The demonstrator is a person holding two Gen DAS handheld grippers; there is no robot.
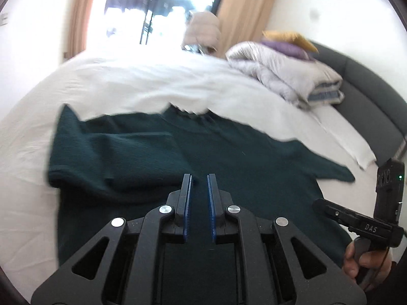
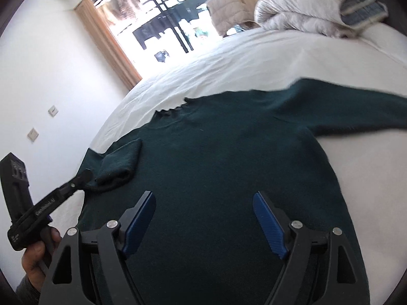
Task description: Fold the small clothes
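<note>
A dark green sweater (image 1: 203,152) lies flat on the white bed (image 1: 152,84), neck toward the window. Its left sleeve (image 1: 112,157) is folded in over the body; the right sleeve (image 2: 343,106) lies stretched out to the right. My left gripper (image 1: 199,178) hovers over the sweater's lower middle, its jaws a narrow gap apart with nothing between them. In the right wrist view it (image 2: 86,175) sits at the folded sleeve's cuff (image 2: 119,165). My right gripper (image 2: 203,198) is wide open and empty above the sweater's body (image 2: 216,152); it also shows in the left wrist view (image 1: 320,203).
A folded grey-white duvet (image 1: 287,76) with purple and yellow cushions (image 1: 290,43) lies at the head of the bed against a dark grey headboard (image 1: 368,101). A window with orange curtains (image 2: 109,43) is beyond the bed. White sheet surrounds the sweater.
</note>
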